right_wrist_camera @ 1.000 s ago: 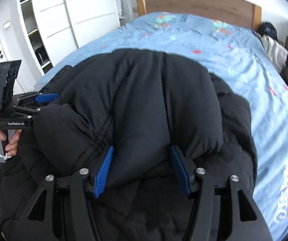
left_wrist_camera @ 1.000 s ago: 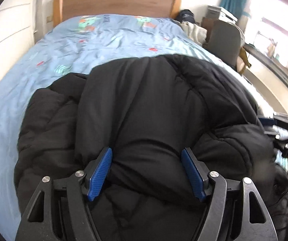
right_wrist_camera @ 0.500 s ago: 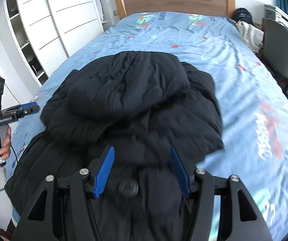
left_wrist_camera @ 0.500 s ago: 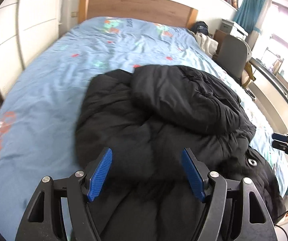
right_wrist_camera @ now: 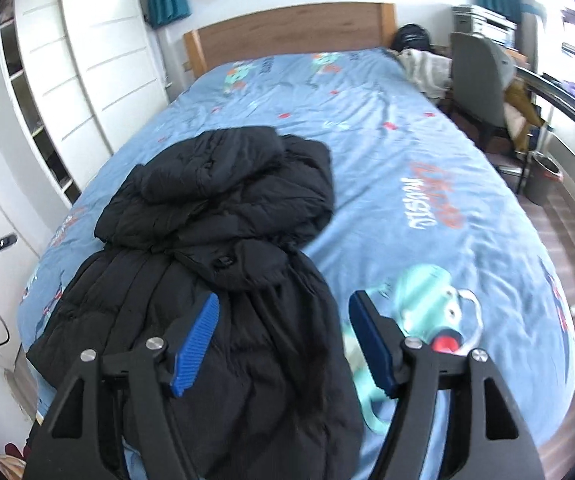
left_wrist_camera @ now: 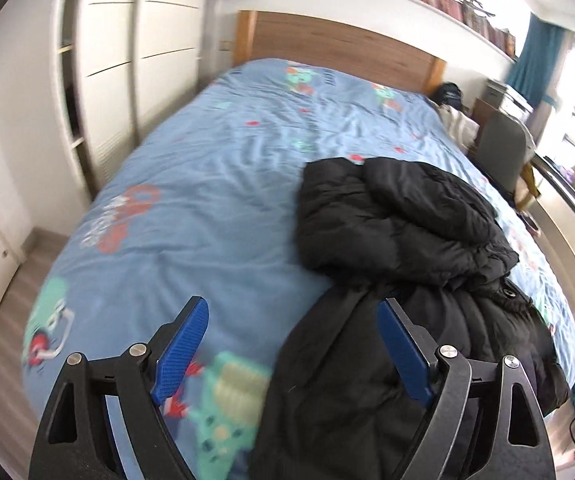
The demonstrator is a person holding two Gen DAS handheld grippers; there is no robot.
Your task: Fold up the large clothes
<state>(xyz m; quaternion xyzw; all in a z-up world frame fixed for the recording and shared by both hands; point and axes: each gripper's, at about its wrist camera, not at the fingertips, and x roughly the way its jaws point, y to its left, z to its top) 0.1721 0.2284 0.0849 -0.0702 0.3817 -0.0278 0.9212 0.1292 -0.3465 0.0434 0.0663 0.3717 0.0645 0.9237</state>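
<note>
Left gripper (left_wrist_camera: 293,354) wide, jaws just opening, nothing pinched; right gripper (right_wrist_camera: 283,342) likewise, above black jacket (right_wrist_camera: 223,264). Jacket ahead, folded heap on bed (right_wrist_camera: 407,152). Headboard (right_wrist_camera: 287,36) beyond.

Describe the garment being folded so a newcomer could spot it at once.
Start at the bed with the blue cartoon-print duvet and wooden headboard. Near its foot end lies a black puffer coat, its hooded top doubled over the body. It is the only dark, quilted item on the cover.
</note>
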